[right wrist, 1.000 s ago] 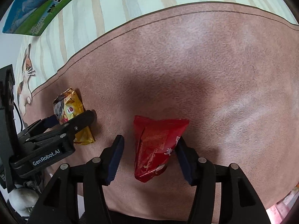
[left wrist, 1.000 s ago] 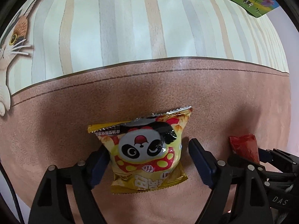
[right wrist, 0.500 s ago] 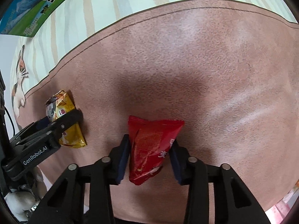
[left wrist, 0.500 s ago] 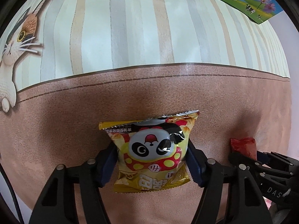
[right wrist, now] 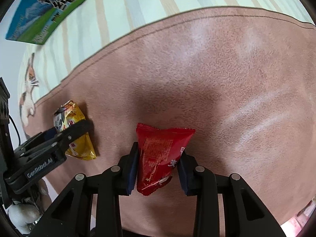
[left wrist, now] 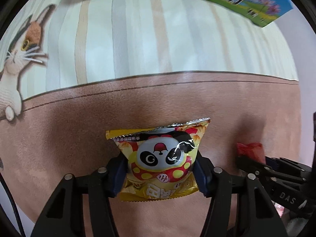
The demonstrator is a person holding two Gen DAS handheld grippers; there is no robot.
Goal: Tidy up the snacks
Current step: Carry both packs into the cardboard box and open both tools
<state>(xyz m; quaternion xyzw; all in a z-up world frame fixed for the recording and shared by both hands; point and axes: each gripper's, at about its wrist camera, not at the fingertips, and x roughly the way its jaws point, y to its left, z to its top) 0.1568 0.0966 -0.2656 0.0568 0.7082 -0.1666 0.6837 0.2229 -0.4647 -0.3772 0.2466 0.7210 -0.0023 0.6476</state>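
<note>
A yellow snack bag with a panda face (left wrist: 158, 138) sits between the blue pads of my left gripper (left wrist: 161, 173). The jaws are closing and the pads press on both of its sides. It hangs just above the brown mat (left wrist: 79, 138). A red snack packet (right wrist: 160, 150) is pinched in my right gripper (right wrist: 158, 169), which is shut on it. In the right wrist view the yellow bag (right wrist: 83, 148) shows at the left, with one left gripper finger (right wrist: 79, 128) across it. The red packet (left wrist: 249, 151) appears at the right edge of the left wrist view.
A green and blue milk carton box (left wrist: 256, 9) lies at the far side on a striped cloth with a cat picture (left wrist: 17, 59). A white plush thing (right wrist: 19, 217) sits at the lower left. Pink packets (right wrist: 296, 223) peek in at the lower right.
Both pairs of jaws have closed from wide open onto their packets. The left gripper has risen a little with the yellow bag; the carton has come further into view.
</note>
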